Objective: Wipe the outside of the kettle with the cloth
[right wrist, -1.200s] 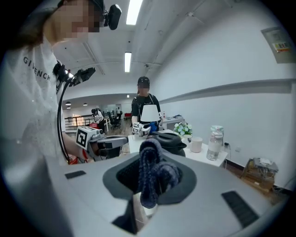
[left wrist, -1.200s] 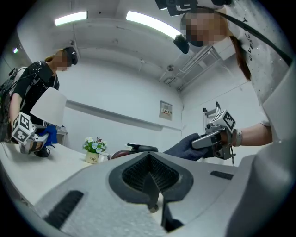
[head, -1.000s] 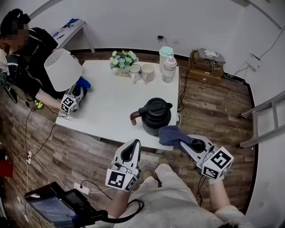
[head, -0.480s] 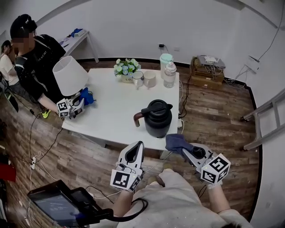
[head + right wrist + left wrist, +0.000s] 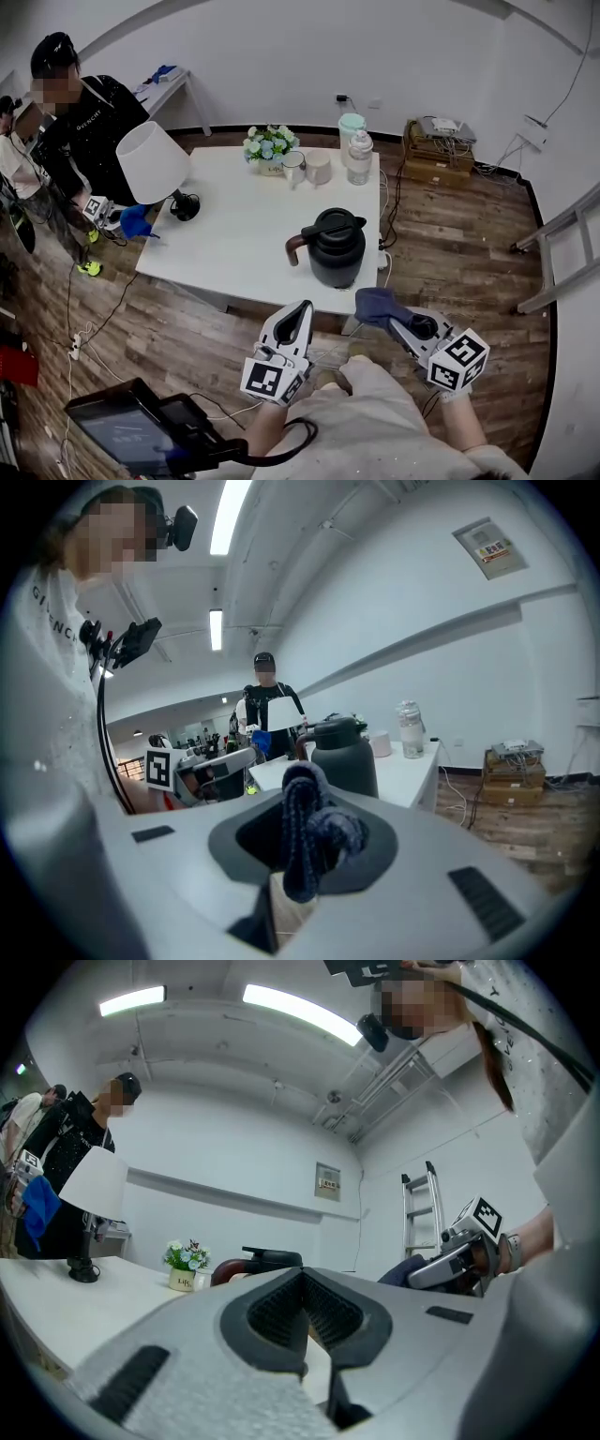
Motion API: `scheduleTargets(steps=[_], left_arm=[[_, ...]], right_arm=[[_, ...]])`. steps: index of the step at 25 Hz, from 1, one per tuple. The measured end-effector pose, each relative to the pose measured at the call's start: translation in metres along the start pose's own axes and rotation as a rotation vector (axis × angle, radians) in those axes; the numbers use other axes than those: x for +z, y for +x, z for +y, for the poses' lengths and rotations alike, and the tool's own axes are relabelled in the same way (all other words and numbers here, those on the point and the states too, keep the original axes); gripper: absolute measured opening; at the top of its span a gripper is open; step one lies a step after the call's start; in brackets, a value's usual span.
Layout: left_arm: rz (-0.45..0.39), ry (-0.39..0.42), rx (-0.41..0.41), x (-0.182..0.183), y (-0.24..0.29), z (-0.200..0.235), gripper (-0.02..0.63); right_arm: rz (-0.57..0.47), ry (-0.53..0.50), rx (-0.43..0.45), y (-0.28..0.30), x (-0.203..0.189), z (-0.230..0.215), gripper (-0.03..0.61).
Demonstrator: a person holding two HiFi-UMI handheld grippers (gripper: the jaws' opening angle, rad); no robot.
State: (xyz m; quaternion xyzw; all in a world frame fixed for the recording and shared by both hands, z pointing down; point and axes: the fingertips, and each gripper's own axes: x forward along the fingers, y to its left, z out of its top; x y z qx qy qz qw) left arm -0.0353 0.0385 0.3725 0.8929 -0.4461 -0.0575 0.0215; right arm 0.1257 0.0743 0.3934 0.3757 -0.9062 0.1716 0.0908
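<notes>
White walls and a plank floor frame a white table (image 5: 234, 234), where a black kettle (image 5: 336, 248) stands upright near the edge closest to the camera wearer, at about 5 o'clock on the tabletop. Its long axis runs vertical, lid up, and its brown handle (image 5: 293, 247) sticks out toward 9 o'clock in the head view.

The right gripper (image 5: 386, 314) is held off the table at 5 o'clock from the kettle. Its jaws are clamped on a bunched dark blue cloth (image 5: 373, 302), which hangs clear of the kettle's wall without touching it. The right gripper view shows the cloth (image 5: 309, 841) wadded between the pads, with the kettle (image 5: 342, 757) beyond it.

The left gripper (image 5: 302, 314) is held at 7 o'clock from the kettle, below the table edge. Its jaws are pressed together with nothing between them.

A lamp (image 5: 153, 161) with a white shade stands at the table's 9 o'clock side. A flower pot (image 5: 266, 145), two mugs (image 5: 306, 167) and a bottle (image 5: 359, 152) line the far edge at 12 o'clock. A second person (image 5: 89, 122) stands past the lamp, and a ladder (image 5: 562, 272) leans at 3 o'clock.
</notes>
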Motion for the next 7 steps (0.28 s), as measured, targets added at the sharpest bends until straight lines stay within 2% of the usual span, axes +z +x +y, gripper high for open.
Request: scheduleTargets(steps=[7], left_arm=[[-0.005, 0.002, -0.019, -0.0070, -0.0015, -0.0029, 0.008]], right_arm=[[-0.008, -0.005, -0.004, -0.0038, -0.0005, 0.0009, 0.063]])
